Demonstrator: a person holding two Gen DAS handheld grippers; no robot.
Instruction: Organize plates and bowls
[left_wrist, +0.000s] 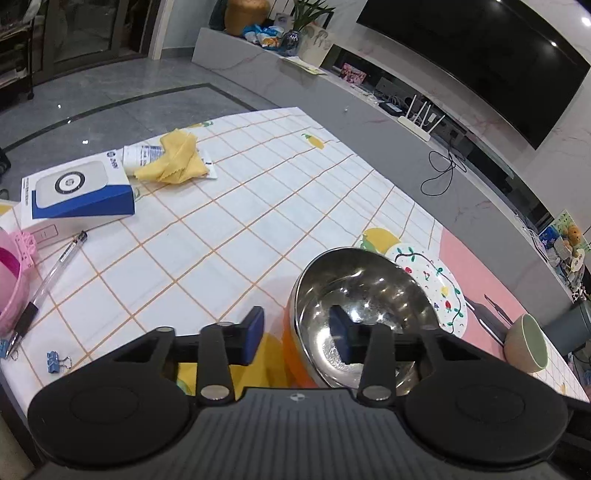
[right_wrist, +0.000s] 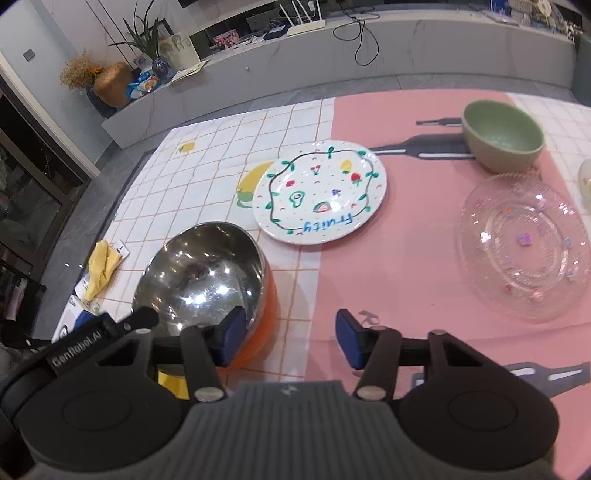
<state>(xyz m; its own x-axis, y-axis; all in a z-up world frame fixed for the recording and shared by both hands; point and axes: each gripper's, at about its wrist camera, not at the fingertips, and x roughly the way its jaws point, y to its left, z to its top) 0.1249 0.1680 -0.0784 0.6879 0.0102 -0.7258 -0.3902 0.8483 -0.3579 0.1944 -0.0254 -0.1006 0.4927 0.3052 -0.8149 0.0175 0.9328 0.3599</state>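
A steel bowl with an orange outer wall (left_wrist: 354, 306) (right_wrist: 199, 273) sits on the checked cloth. My left gripper (left_wrist: 297, 334) straddles the bowl's near-left rim, one blue pad outside and one inside, with gaps on both sides. My right gripper (right_wrist: 291, 341) stands at the bowl's right side. Its left pad is over the rim and its right pad is over the pink cloth, not pressing. Beyond lie a white "fruity" plate (right_wrist: 321, 192) (left_wrist: 436, 284), a green bowl (right_wrist: 502, 136) (left_wrist: 524, 343) and a clear glass plate (right_wrist: 524, 243).
On the left of the table are a blue and white box (left_wrist: 74, 192), a yellow cloth (left_wrist: 173, 158), a pen (left_wrist: 51, 280), a pink basket (left_wrist: 11, 277) and a binder clip (left_wrist: 55, 362). The table's far edge drops to a grey floor (left_wrist: 147, 92).
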